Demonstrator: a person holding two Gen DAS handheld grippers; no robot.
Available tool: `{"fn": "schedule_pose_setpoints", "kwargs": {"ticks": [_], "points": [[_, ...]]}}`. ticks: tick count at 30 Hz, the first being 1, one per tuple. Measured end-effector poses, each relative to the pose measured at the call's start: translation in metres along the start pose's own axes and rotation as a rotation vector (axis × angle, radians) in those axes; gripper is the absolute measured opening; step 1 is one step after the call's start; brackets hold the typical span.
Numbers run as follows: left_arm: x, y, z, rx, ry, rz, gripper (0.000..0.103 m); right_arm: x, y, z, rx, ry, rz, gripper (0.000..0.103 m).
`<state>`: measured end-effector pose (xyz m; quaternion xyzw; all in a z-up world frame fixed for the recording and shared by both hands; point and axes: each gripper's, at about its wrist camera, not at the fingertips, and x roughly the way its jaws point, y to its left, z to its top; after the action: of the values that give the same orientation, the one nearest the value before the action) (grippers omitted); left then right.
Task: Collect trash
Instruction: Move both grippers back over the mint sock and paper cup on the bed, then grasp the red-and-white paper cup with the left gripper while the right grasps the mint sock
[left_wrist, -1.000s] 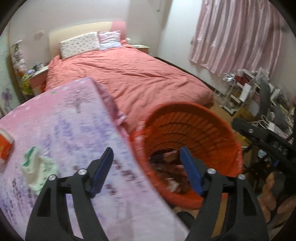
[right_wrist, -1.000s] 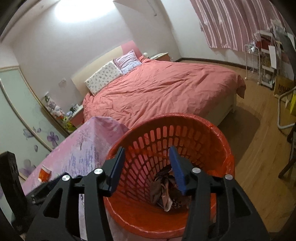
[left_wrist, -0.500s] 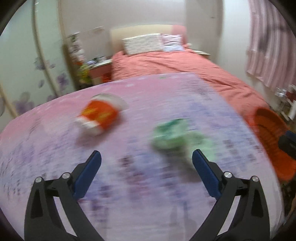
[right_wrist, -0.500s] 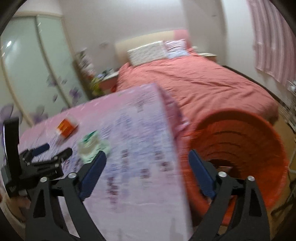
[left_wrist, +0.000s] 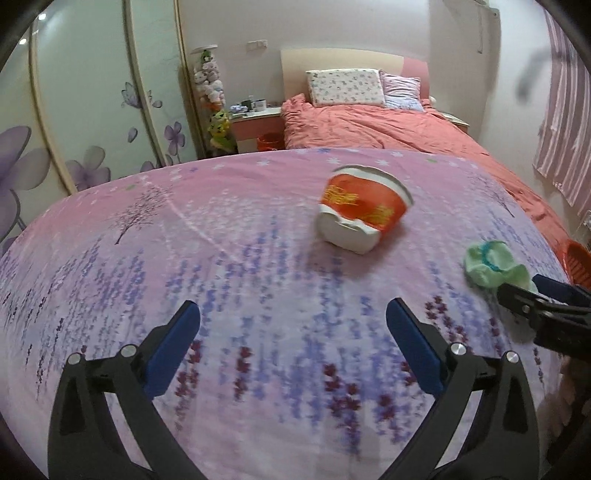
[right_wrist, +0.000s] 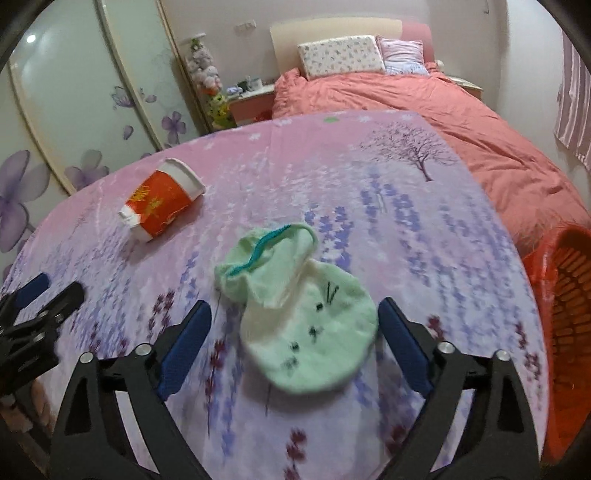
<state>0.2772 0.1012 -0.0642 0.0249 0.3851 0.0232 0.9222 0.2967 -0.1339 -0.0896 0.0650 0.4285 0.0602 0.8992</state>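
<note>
Trash on desk (right_wrist: 424, 236): crushed red-and-white paper cup (right_wrist: 162, 199) on its side, pale green sock (right_wrist: 299, 317) crumpled near the front edge. Left hand-held gripper (left_wrist: 291, 339) wide open, jaws just finished opening, nothing between them, cup ahead and well apart. Right hand-held gripper (right_wrist: 293, 332) open, jaws just closing a bit, sock between the pads, not pressed. Orange laundry basket (right_wrist: 569, 317) cut off at frame right, contents not visible. Cup print illegible.
</note>
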Motion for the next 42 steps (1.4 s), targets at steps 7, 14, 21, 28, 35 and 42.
{"fn": "schedule_pose_setpoints", "kwargs": {"ticks": [7,14,21,28,35,42], "points": [[0.013,-0.010,0.021,-0.013,0.010,-0.025,0.099,-0.006,-0.007,-0.003,0.021,-0.018,-0.011,0.021],[0.041,-0.052,0.057,0.068,-0.007,-0.010,0.099,-0.017,-0.018,-0.016,0.043,-0.020,-0.032,0.019],[0.088,-0.080,0.081,0.178,0.053,0.082,0.099,-0.014,-0.023,-0.014,0.057,-0.018,-0.016,0.019],[0.114,-0.079,0.085,0.198,0.101,0.053,0.099,-0.014,-0.027,-0.014,0.074,-0.018,0.005,0.019],[0.121,-0.064,0.085,0.122,0.122,-0.032,0.083,-0.014,-0.027,-0.014,0.075,-0.018,0.009,0.019],[0.089,-0.044,0.055,0.108,0.120,-0.012,0.083,-0.014,-0.026,-0.014,0.075,-0.018,0.008,0.019]]}}
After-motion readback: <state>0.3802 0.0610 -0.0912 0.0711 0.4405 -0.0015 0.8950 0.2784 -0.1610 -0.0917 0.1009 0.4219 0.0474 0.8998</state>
